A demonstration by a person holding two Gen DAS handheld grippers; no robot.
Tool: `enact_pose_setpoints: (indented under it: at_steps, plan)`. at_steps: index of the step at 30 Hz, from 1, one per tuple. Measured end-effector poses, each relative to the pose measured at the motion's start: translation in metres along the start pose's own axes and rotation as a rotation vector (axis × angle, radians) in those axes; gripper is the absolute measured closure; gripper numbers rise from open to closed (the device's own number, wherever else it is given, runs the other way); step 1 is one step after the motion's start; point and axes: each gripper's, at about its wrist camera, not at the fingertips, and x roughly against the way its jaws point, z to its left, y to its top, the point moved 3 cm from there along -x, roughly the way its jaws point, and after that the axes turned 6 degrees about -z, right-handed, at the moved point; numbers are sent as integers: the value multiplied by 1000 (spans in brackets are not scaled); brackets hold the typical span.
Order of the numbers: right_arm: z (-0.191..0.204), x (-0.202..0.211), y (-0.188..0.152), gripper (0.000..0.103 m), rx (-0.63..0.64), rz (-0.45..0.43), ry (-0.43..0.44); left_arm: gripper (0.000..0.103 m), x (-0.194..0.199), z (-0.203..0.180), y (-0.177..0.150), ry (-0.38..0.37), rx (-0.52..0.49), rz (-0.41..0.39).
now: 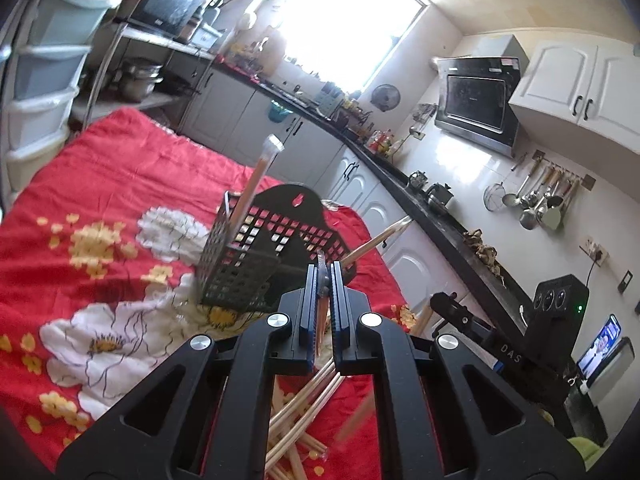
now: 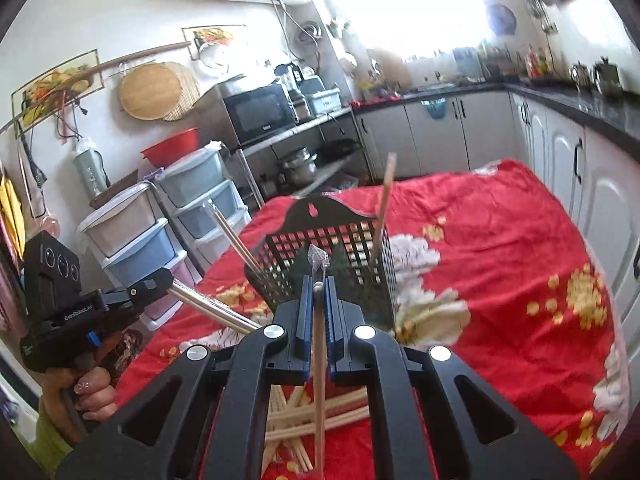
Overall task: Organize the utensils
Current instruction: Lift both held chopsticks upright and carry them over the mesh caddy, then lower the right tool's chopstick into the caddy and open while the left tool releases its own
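A black mesh utensil basket (image 1: 240, 264) stands on the red flowered cloth (image 1: 120, 184). One plastic-wrapped chopstick (image 1: 256, 184) stands upright in it and another (image 1: 376, 240) leans out to the right. My left gripper (image 1: 325, 270) is raised in front of the basket, shut on a thin wrapped chopstick (image 1: 321, 312). My right gripper (image 2: 319, 280) also faces the basket (image 2: 320, 256), shut on a wooden chopstick (image 2: 319, 380) whose clear wrapper tip sticks out past the fingers. A loose pile of chopsticks (image 2: 320, 412) lies on the cloth below both grippers.
White cabinets under a dark counter (image 1: 440, 224) run along the right of the cloth. Plastic drawer units (image 2: 144, 236) and a metal rack with a microwave (image 2: 260, 112) stand to the left. A person's hand (image 2: 92, 392) grips the other tool's handle at lower left.
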Motion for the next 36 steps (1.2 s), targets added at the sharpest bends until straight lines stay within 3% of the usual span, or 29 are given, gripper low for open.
enact_pose_setpoints:
  at_steps: [20,36]
  plan:
    - [26,10,73,97,98,-195,22,100,26,-38,68,3,-126,-174]
    - [40,9,133,97,176,-347,7,100,22,-56,108,35,-154,-282]
